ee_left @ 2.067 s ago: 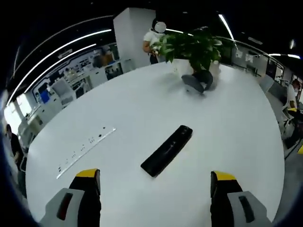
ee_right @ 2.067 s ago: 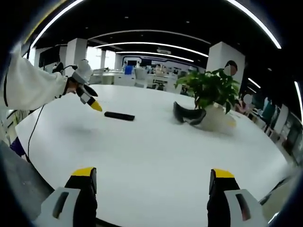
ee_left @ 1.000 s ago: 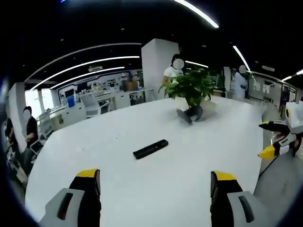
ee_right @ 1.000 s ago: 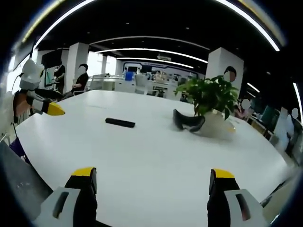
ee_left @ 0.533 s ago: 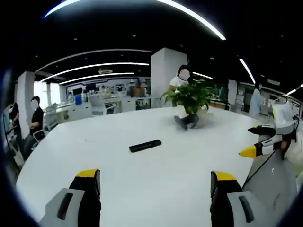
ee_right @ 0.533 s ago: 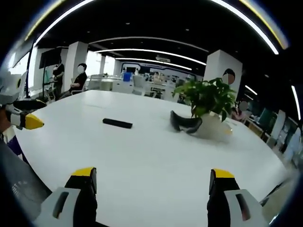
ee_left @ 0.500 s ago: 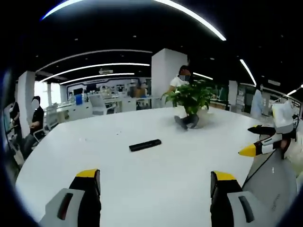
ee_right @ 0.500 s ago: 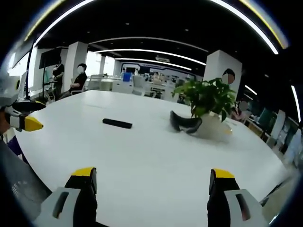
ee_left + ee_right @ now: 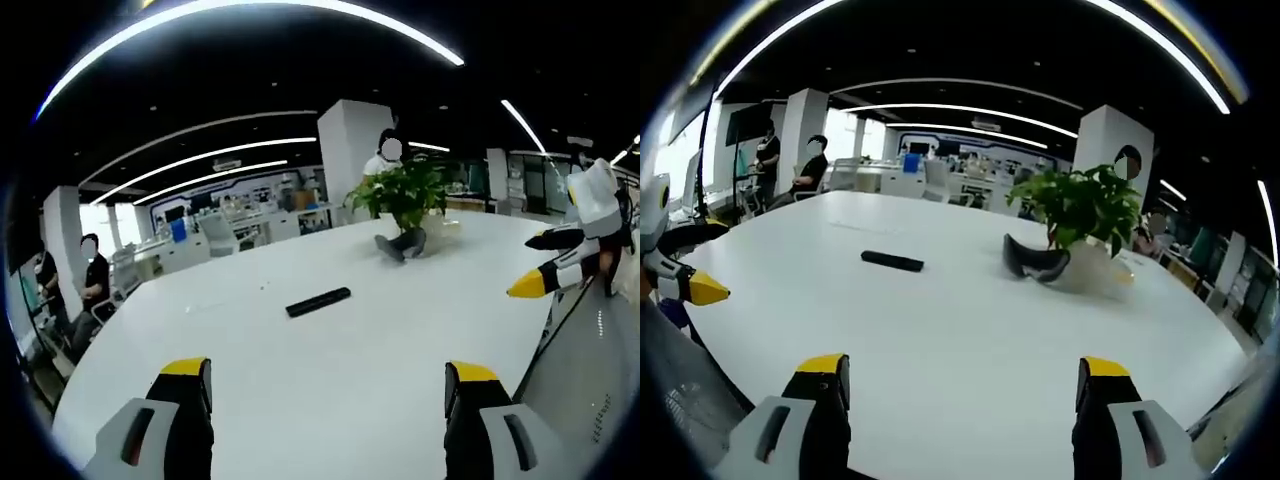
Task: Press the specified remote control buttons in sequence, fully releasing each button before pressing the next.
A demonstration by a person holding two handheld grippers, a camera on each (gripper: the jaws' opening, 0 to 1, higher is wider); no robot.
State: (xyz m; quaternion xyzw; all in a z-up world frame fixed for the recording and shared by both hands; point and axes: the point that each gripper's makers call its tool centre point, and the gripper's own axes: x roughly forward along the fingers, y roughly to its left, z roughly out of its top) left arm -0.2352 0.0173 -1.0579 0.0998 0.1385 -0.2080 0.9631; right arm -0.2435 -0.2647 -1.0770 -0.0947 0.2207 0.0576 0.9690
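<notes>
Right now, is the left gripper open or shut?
Open: the left gripper has its yellow-tipped jaws wide apart over the white table, holding nothing.

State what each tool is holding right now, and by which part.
Nothing is held. The left tool and the right tool are both open with nothing between their jaws, and the remote lies untouched on the white table.

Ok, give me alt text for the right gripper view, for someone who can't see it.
A slim black remote control lies flat on a big white round table, far beyond the open right gripper. A green potted plant stands further right; the left gripper shows at the left edge.
</notes>
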